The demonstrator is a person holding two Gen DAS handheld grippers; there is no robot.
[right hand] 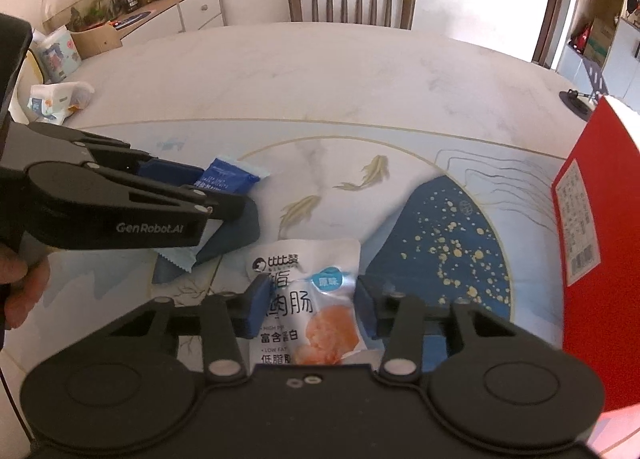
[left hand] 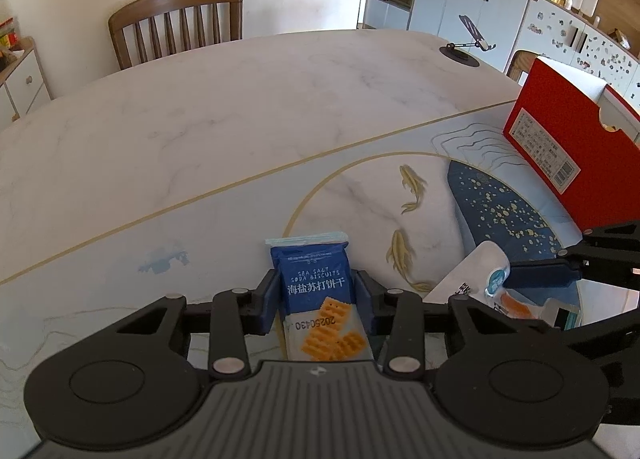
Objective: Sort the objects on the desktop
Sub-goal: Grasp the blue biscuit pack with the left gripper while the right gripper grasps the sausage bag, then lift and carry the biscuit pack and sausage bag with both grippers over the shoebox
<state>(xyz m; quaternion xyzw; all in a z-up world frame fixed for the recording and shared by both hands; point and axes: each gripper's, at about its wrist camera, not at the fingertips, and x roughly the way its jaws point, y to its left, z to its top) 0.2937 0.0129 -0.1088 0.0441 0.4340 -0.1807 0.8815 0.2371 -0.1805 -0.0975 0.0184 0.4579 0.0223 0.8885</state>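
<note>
My left gripper (left hand: 318, 295) is shut on a blue sea salt biscuit packet (left hand: 314, 283) and holds it just above the table; the packet also shows in the right wrist view (right hand: 230, 177). My right gripper (right hand: 310, 301) has its pads on both sides of a white chicken sausage packet (right hand: 308, 283); the left pad touches it, and a narrow gap shows at the right pad. That packet shows in the left wrist view (left hand: 476, 279). An open red box (left hand: 568, 143) stands at the right, and it shows in the right wrist view (right hand: 588, 227).
A marble table (left hand: 200, 131) carries a mat with fish and a blue patch (right hand: 440, 243). A phone stand (left hand: 468, 47) sits at the far right edge. A wooden chair (left hand: 180, 23) stands behind the table. A tissue pack (right hand: 56, 97) lies at the left edge.
</note>
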